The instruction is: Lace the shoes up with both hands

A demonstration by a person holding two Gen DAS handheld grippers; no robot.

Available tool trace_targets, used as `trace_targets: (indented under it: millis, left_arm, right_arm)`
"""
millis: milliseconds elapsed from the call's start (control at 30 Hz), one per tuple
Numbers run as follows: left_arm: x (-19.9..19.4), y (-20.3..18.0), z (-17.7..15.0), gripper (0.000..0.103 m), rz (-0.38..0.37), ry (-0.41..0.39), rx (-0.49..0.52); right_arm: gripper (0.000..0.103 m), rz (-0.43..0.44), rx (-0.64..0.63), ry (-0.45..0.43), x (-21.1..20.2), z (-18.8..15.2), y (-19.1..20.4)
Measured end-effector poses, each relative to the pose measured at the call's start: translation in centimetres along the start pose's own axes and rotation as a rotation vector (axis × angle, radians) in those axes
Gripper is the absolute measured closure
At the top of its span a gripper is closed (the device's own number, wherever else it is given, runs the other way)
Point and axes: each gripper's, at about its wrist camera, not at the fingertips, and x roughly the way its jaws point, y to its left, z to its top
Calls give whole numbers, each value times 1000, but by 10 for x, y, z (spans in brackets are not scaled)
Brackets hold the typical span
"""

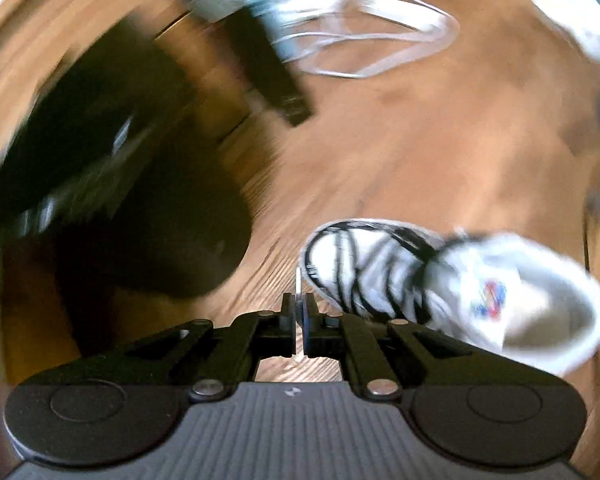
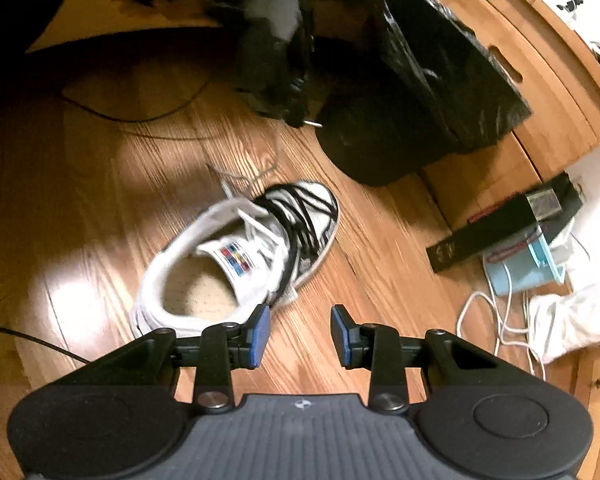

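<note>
A white sneaker (image 2: 228, 264) with black stripes and a coloured tongue label lies on the wooden floor; the blurred left wrist view shows the sneaker (image 1: 460, 280) at lower right. My left gripper (image 1: 299, 312) is shut, with a thin white lace end (image 1: 298, 280) pinched between its pads and sticking up. In the right wrist view a pale lace (image 2: 260, 172) rises from the shoe's eyelets toward the dark, blurred left gripper (image 2: 292, 100) above it. My right gripper (image 2: 300, 332) stands open over bare floor just right of the shoe's heel, holding nothing.
A black bin with a plastic bag (image 2: 440, 80) stands beyond the shoe, against wooden furniture (image 2: 540, 60). To the right lie a long black box (image 2: 500, 224), a light blue object (image 2: 520, 272), white cables (image 2: 500, 320) and white cloth (image 2: 580, 320). A black cable (image 2: 140, 116) crosses the floor at left.
</note>
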Motion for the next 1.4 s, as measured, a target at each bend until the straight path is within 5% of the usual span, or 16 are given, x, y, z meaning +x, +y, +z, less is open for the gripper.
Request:
trace_targets:
  millis: [100, 267, 433, 667, 867, 1000, 1300, 1400]
  left_arm:
    - [-14, -30, 2, 99, 6, -22, 148]
    - [-27, -72, -1, 99, -35, -52, 239]
    - [-27, -92, -1, 99, -102, -74, 152]
    - [-16, -110, 1, 99, -94, -75, 112]
    - [-42, -107, -8, 94, -90, -105, 156]
    - [-46, -92, -17, 74, -41, -111, 175]
    - [-20, -47, -21, 74, -128, -86, 64]
    - [-11, -43, -21, 86, -187, -88, 40]
  right_arm:
    - [66, -2, 38, 14, 3, -3, -7]
    - [66, 6, 205, -2, 4, -8, -31]
    - [66, 41, 395, -8, 9, -17, -53]
    - [66, 70, 523, -27, 13, -8, -64]
    - [66, 73, 530, -52, 10, 1, -62]
    - [66, 76, 558, -79, 7, 6, -66]
    - [66, 55, 511, -59, 9, 10, -60]
    - [65, 52, 506, -53, 10, 10, -59]
